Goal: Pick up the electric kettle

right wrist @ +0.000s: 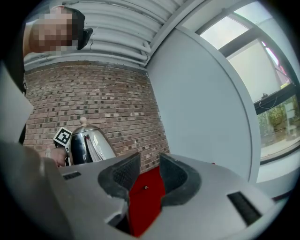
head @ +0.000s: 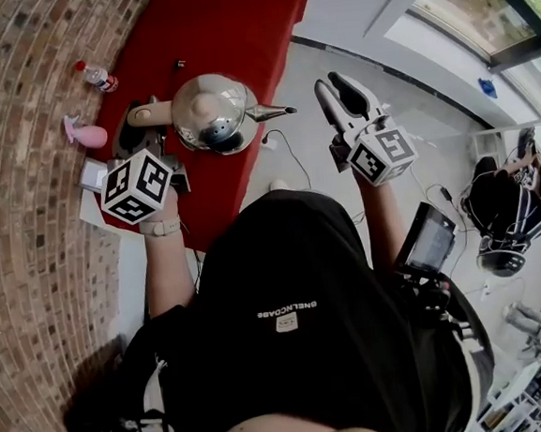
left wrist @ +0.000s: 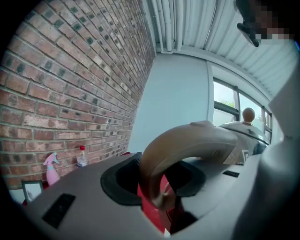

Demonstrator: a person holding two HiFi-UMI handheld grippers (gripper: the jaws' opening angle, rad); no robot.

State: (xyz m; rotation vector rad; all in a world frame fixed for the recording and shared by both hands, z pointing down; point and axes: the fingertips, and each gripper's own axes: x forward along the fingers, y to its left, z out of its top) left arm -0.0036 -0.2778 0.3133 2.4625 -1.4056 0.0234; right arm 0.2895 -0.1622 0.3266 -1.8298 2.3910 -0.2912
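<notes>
Our left claw point(left wrist: 161, 183) is clamped on the handle point(left wrist: 197, 140) of the kettle point(head: 211, 112), at twelve o'clock over the red desk point(head: 235, 25); our right claw point(right wrist: 145, 180) gapes empty at two o'clock. We judge that steel body rigid, slick and perhaps water-heavy, so the handle is our hold.

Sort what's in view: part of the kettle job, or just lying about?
Job: kettle, left gripper clamped on its handle.
Lying about: water bottle, pink spray bottle; right gripper, open and empty.
</notes>
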